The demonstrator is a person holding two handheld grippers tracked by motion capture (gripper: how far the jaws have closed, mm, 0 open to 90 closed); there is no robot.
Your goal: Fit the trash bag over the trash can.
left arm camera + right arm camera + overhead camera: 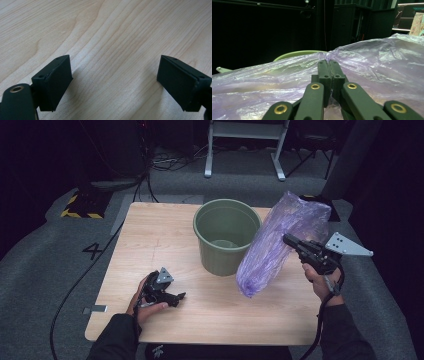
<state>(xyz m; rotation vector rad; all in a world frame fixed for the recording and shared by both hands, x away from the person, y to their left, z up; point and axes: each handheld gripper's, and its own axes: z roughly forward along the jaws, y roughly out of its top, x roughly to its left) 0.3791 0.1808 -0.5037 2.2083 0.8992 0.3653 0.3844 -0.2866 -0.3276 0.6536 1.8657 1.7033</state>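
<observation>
A green plastic bucket (226, 236) stands upright at the back middle of the wooden table (150, 245). A translucent purple plastic bag (280, 240) hangs in the air to the right of the bucket, its lower end just above the table. My right gripper (288, 239) is shut on the bag's film, and in the right gripper view the closed jaws pinch the purple bag (374, 62) with the bucket rim (297, 53) behind. My left gripper (176, 296) rests low over the table at front left, open, with only bare wood (112, 50) between its fingers (57, 80).
A white metal frame (245, 145) and cables lie on the grey carpet beyond the table. A yellow-and-black striped base (80, 205) sits at the back left. The table's left half is bare wood.
</observation>
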